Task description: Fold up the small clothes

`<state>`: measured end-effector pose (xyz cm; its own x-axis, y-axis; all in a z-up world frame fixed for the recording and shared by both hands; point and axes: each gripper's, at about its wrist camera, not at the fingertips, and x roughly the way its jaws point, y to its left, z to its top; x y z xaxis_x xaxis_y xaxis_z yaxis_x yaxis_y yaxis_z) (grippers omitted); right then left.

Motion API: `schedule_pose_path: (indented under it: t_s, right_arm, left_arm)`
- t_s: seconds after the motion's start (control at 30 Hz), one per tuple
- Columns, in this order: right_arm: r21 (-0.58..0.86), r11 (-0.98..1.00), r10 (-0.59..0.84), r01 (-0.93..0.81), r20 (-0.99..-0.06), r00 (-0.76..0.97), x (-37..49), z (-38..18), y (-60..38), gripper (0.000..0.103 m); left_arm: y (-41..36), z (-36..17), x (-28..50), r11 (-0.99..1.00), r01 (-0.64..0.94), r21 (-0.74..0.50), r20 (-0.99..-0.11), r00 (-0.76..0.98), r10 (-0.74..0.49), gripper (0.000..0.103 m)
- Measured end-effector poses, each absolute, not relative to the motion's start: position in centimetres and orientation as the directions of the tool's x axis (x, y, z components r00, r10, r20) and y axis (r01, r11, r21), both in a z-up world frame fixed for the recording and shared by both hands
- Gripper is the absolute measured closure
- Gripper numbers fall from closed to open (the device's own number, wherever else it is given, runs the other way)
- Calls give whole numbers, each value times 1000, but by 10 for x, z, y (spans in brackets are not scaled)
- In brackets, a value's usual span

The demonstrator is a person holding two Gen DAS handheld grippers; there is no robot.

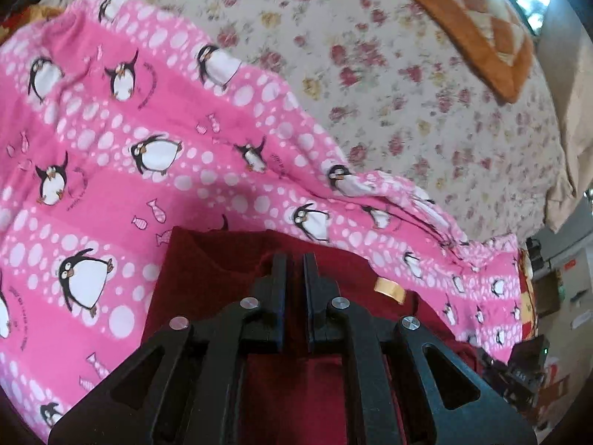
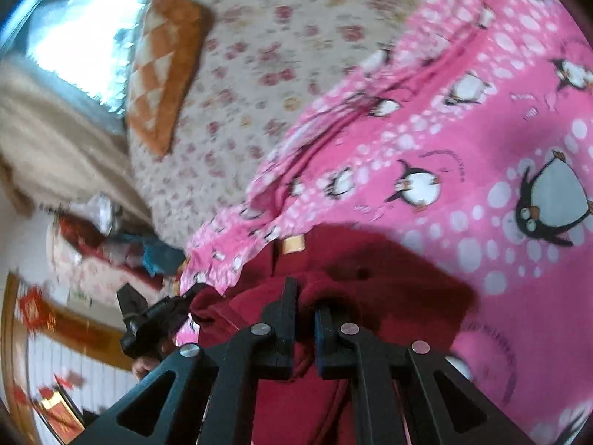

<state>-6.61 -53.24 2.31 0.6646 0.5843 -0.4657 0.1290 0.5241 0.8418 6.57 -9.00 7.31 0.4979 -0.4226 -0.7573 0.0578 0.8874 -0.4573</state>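
Garment: dark red garment, plush, rumpled, tan label at one edge.
Location: on pink penguin blanket, over floral bedsheet.
Left gripper: fingers pinched together on red fabric.
Right gripper: clamped narrow on a bunched fold.
Obscured: garment's near part behind both mounts; right view blurred; overall shape unclear.

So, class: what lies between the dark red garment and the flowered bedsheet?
The pink penguin blanket lies between the dark red garment and the flowered bedsheet; both wrist views show it.
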Motion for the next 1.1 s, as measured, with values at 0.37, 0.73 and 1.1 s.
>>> schedule_pose_path:
  t_s: [0.37,0.73,1.1]
  right_arm:
    - [736,677,534,-2,-491,688,-104,74,-515,57]
    - [625,773,465,108,-674,574,-53,37,-476,58]
    - [578,815,490,-25,-667,561,-136,73,-443,56]
  left_arm:
    - [-56,91,37,857,88,-507,-715,512,-476,40]
    - [-25,83,-39,842,232,-486,-725,431,-537,40]
    - [-39,62,-71,809,440,-390,-794,285,-538,40]
